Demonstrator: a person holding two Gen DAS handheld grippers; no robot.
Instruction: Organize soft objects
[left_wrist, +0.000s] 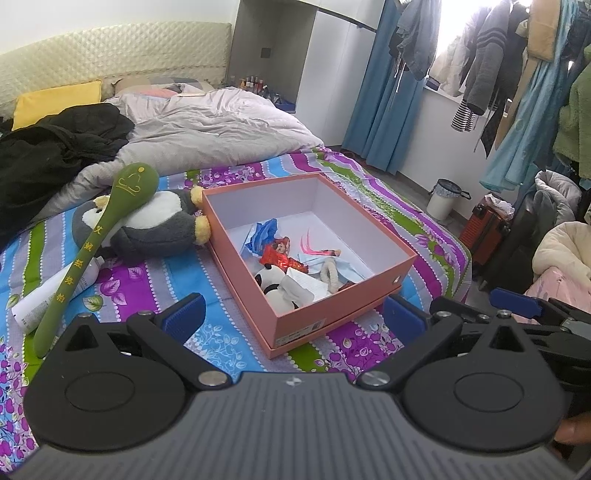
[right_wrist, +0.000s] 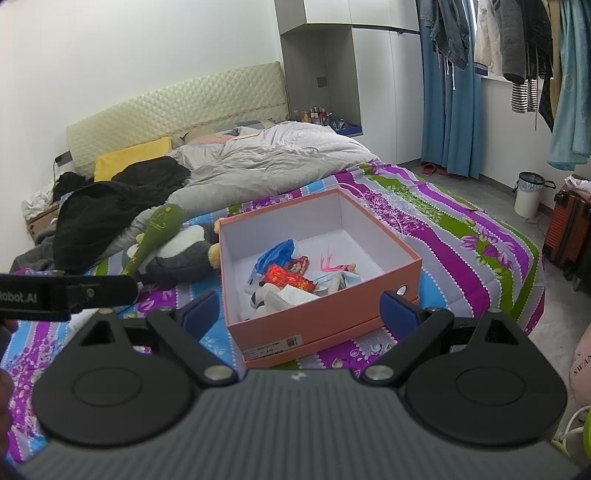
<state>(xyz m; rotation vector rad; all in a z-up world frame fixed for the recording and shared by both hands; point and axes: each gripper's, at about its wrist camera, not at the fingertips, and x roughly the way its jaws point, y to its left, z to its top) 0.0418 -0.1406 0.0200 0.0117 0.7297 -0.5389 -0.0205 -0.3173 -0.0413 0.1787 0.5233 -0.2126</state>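
**Both grippers hovering spread before the open box on the bed**

A salmon-pink cardboard box (left_wrist: 310, 254) is sitting open on the bed's striped floral sheet (left_wrist: 373, 192), resting in its upturned lid. Inside, several soft things are lying jumbled: a small panda plush (left_wrist: 275, 286), a red-dressed doll (left_wrist: 282, 254), a pink-haired doll in pale blue (left_wrist: 325, 260) and a crumpled blue bag (left_wrist: 264, 232).

Just left of the box, touching its wall with yellow feet, a grey-and-white penguin plush (left_wrist: 155, 225) is lying on its back. A green padded massage hammer (left_wrist: 92, 240) with yellow characters is lying diagonally across the penguin, its handle end reaching toward the left gripper. A white tube (left_wrist: 48, 295) is lying under the hammer's handle. Further back, a rumpled grey duvet (left_wrist: 207, 129), a heap of black clothing (left_wrist: 55, 147) and a yellow pillow (left_wrist: 55, 103) are covering the head of the bed. Clothes are hanging on a rack (left_wrist: 517, 74) to the right, with a white bin (left_wrist: 445, 197) and an orange suitcase (left_wrist: 487, 229) on the floor.

The left gripper (left_wrist: 295, 314) is hovering above the sheet at the box's near corner, its blue-padded fingers (left_wrist: 188, 310) standing wide apart and holding nothing. The right gripper (right_wrist: 299, 308) is hovering alongside it, facing the box's labelled near wall, its fingers (right_wrist: 201, 310) likewise spread and empty.
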